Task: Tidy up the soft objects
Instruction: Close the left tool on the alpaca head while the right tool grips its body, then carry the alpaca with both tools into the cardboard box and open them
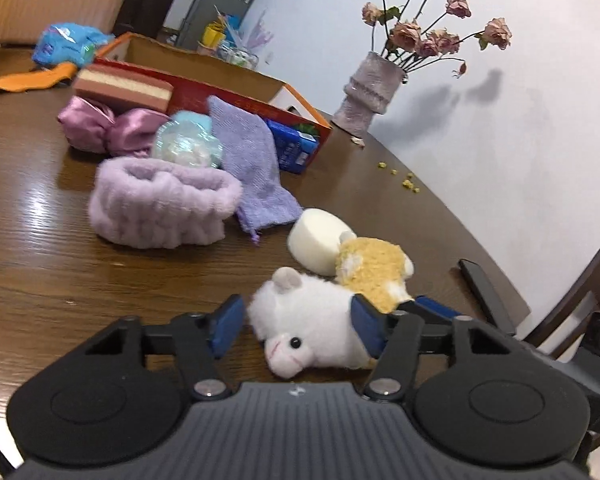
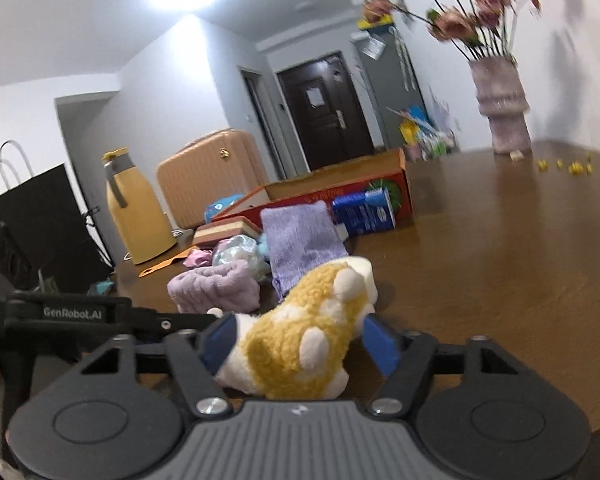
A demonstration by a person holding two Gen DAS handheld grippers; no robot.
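A white plush toy (image 1: 308, 320) lies on the wooden table between the blue pads of my left gripper (image 1: 298, 322); the jaws stand wide around it with a gap on the left side. My right gripper (image 2: 300, 340) has its pads against both sides of a yellow-and-white plush toy (image 2: 300, 336), which also shows in the left wrist view (image 1: 374, 270). Behind lie a round white sponge (image 1: 318, 240), a fluffy lilac headband (image 1: 160, 208), a lilac knit cloth (image 1: 252, 164), a shiny ball (image 1: 188, 146), a satin bow (image 1: 108, 126) and a layered sponge (image 1: 124, 86).
An open red cardboard box (image 1: 236, 88) stands behind the pile, with a blue packet (image 1: 294, 146) at its end. A vase of dried roses (image 1: 370, 92) stands by the wall. A yellow thermos (image 2: 134, 208), a black bag (image 2: 40, 220) and a chair (image 1: 560, 320) flank the table.
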